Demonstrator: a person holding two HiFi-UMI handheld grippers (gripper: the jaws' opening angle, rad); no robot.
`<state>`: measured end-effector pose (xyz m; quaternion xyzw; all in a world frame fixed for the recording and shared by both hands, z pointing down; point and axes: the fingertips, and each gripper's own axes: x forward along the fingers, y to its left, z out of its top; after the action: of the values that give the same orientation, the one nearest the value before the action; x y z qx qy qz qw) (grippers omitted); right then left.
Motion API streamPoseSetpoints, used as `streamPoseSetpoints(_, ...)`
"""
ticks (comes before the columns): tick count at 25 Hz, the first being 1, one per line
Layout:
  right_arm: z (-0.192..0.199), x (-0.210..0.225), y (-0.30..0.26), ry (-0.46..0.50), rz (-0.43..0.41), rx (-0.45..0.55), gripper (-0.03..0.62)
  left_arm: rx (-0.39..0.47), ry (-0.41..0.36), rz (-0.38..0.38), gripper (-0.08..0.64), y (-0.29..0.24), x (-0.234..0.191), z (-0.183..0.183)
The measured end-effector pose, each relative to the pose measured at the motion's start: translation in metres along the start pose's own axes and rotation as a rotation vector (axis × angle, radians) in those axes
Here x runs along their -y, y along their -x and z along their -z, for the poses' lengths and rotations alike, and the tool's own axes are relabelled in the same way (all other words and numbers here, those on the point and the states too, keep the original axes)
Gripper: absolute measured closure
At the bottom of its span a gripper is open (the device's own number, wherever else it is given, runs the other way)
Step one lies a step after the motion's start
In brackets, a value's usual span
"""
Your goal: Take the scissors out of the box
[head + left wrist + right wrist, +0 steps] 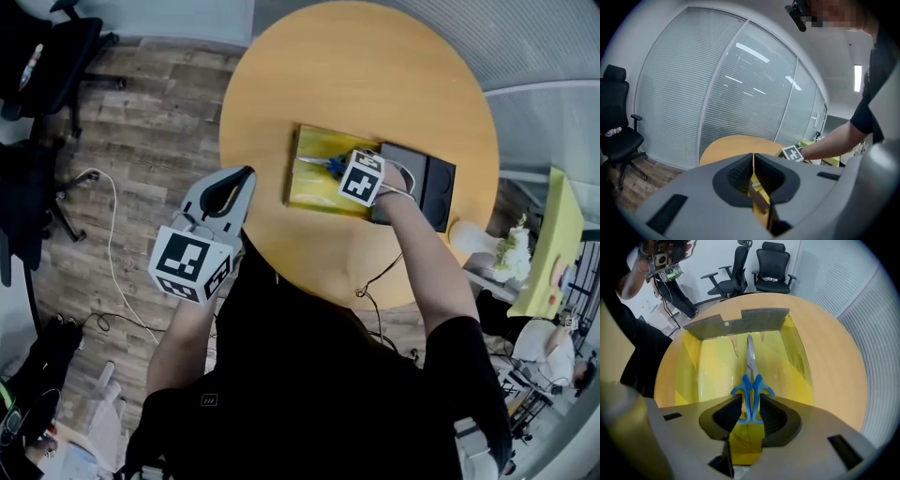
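Observation:
A yellow box (314,187) lies open in the middle of the round wooden table (366,75), its black lid (433,183) flat at its right. Inside lie scissors (750,357) with blue handles (335,166), blades pointing away from me in the right gripper view. My right gripper (751,401) points straight down into the box, and its pads press on the two handle loops from either side. In the head view its marker cube (362,178) hides the jaws. My left gripper (246,174) hangs off the table's left edge, shut and empty (753,155).
A grey foam strip (740,320) lines the box's far wall. Black office chairs (771,268) stand beyond the table, another chair (56,47) and a white cable (108,244) on the wooden floor at left. A low side table with yellow and white items (525,253) stands at right.

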<state>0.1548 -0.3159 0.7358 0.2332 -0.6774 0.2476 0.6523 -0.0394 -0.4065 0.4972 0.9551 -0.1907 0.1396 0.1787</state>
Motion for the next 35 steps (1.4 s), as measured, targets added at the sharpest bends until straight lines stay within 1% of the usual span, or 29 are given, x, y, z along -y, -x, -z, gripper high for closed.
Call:
streamPoseSetpoints(2, 0.003, 0.000, 0.000, -0.014, -0.022, -0.009, 0.460, -0.001, 0.003, 0.004, 0.540, 0.004, 0.001, 0.003)
streamPoseSetpoints(4, 0.006, 0.002, 0.001, -0.048, -0.049, -0.017, 0.460, 0.000, 0.003, 0.006, 0.540, 0.005, 0.003, 0.004)
streamPoseSetpoints(7, 0.004, 0.001, 0.001, -0.113, -0.103, 0.001, 0.465, 0.000, 0.004, 0.005, 0.540, 0.007, 0.003, 0.005)
streamPoseSetpoints(9, 0.000, 0.000, 0.000, -0.129, -0.113, 0.014, 0.482, 0.002, 0.006, 0.005, 0.540, 0.010, 0.002, 0.005)
streamPoseSetpoints(13, 0.001, -0.005, 0.001, -0.160, -0.080, 0.011, 0.489, 0.008, 0.010, 0.013, 0.540, 0.016, 0.001, 0.003)
streamPoseSetpoints(17, -0.006, -0.002, 0.019, -0.183, -0.008, 0.052, 0.491, 0.030, -0.009, 0.027, 0.540, 0.020, 0.000, -0.011)
streamPoseSetpoints(21, -0.007, -0.009, 0.040, -0.244, 0.016, 0.126, 0.492, 0.045, -0.030, 0.060, 0.540, 0.021, 0.009, -0.021)
streamPoseSetpoints(25, -0.001, -0.012, 0.069, -0.302, 0.052, 0.196, 0.492, 0.083, -0.032, 0.091, 0.540, 0.022, 0.018, -0.040)
streamPoseSetpoints(28, 0.004, -0.017, 0.093, -0.346, 0.077, 0.266, 0.492, 0.098, -0.050, 0.104, 0.540, 0.024, 0.025, -0.054)
streamPoseSetpoints(32, 0.018, -0.021, 0.129, -0.438, 0.099, 0.410, 0.492, 0.105, -0.089, 0.132, 0.540, 0.016, 0.045, -0.069)
streamPoseSetpoints(35, 0.028, -0.022, 0.160, -0.519, 0.105, 0.578, 0.492, 0.122, -0.117, 0.136, 0.540, 0.007, 0.060, -0.085)
